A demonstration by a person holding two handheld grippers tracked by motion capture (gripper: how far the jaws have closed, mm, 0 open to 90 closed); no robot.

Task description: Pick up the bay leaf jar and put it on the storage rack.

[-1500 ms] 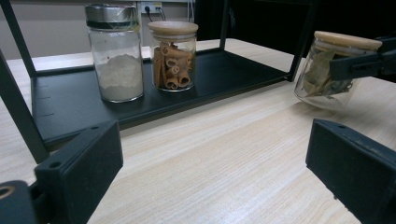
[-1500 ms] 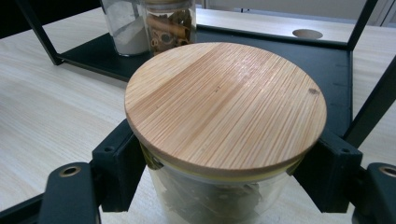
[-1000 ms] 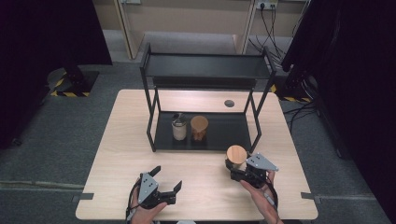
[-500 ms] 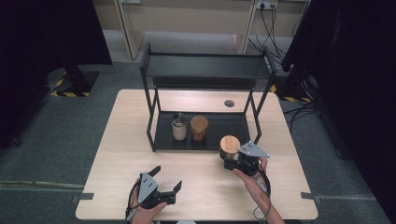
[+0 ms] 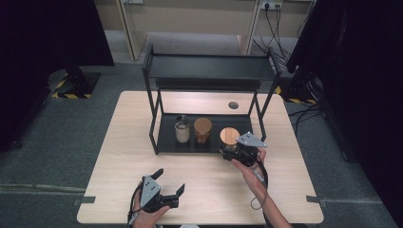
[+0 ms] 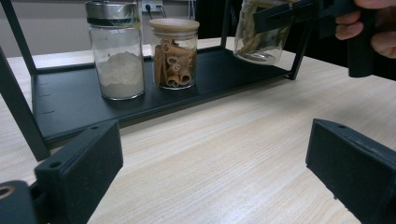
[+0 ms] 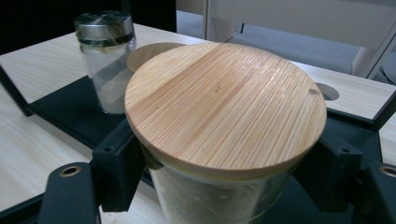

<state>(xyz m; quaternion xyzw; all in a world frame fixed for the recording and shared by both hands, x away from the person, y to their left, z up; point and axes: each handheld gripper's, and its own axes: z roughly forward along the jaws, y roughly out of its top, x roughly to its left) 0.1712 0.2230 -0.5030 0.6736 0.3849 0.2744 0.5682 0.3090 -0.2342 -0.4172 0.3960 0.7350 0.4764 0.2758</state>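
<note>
My right gripper (image 5: 236, 151) is shut on a glass jar with a round wooden lid (image 5: 230, 136), its jaws pressing the glass just under the lid (image 7: 224, 102). In the left gripper view this jar (image 6: 259, 32) hangs slightly tilted over the right front of the black rack's lower shelf (image 5: 166, 137). A metal-lidded jar of white powder (image 5: 181, 129) and a wooden-lidded jar of cinnamon sticks (image 5: 203, 130) stand side by side on the shelf. My left gripper (image 5: 169, 182) rests open near the table's front edge, with nothing between its jaws (image 6: 215, 168).
The black two-level rack (image 5: 209, 66) stands mid-table, with thin posts at its corners and a top shelf over the jars. A round cable hole (image 5: 233, 105) sits in the table behind it. Bare wood lies between my grippers and the rack.
My right gripper has carried the wooden-lidded jar left and away from me, up to the rack's lower shelf. The left gripper has stayed where it was.
</note>
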